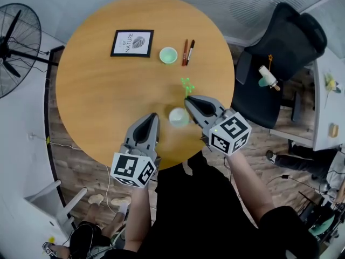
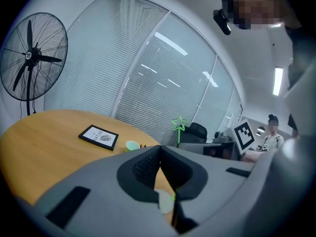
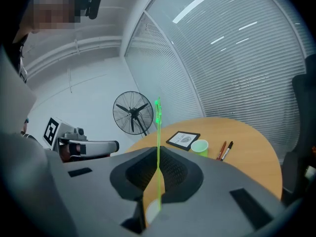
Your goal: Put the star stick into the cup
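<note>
Round worktop [image 1: 102, 96]: right tongs [image 1: 190, 102] clamped on stick [image 1: 187, 86], kept upright by cup [image 1: 178, 117], probably for lowering in; left tongs [image 1: 154, 116] closed, empty, beside cup.

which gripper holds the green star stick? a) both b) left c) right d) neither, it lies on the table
C: the star stick stands upright, clamped between the jaws of the right gripper, while the left gripper is shut on nothing.
</note>
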The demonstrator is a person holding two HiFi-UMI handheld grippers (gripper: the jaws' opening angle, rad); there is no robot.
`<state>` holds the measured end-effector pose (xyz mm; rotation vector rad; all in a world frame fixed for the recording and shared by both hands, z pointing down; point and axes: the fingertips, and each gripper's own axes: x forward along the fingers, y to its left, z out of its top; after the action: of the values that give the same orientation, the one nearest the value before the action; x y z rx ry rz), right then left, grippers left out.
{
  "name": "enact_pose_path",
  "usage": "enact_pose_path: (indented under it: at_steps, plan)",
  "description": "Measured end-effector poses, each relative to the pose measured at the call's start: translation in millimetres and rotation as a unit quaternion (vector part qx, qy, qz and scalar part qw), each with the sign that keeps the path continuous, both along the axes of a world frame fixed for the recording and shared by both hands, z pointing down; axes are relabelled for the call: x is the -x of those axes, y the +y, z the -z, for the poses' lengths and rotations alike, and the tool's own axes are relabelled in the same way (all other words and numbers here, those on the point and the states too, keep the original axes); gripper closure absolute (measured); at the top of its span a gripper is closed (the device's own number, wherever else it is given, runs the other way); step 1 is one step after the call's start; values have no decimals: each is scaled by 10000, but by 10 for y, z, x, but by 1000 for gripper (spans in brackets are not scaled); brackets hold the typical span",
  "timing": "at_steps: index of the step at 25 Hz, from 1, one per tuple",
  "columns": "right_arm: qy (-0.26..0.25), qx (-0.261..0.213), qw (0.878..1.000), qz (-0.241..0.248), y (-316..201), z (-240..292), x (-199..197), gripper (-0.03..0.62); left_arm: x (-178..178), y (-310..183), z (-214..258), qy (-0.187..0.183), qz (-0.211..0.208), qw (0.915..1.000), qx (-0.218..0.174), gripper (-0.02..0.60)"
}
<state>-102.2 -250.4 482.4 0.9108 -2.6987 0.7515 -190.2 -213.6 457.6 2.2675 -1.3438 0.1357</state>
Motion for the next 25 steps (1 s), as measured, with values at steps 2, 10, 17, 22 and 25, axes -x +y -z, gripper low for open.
enact_pose_path:
  at_steps: [2,10,17,22,25]
  plan:
    - [65,69,10000,-31,-23,-93,28,569,39,-19,-44,10,-28,10000,46,583]
    - [258,326,9991,-101,4,-397,80,569,131,-50,-195,41,-144,9997,203,583]
    - [370,519,9979,-92,68,-580,74,569,173,-66,-273,83,-166,9994,286,583]
    - [427,650,9970,-57,109,-703,97,569,174,-65,-317,104,-175,9992,337,583]
    - [474,727,9962,-64,129,-783,89,569,164,-57,-344,120,-187,9991,365,583]
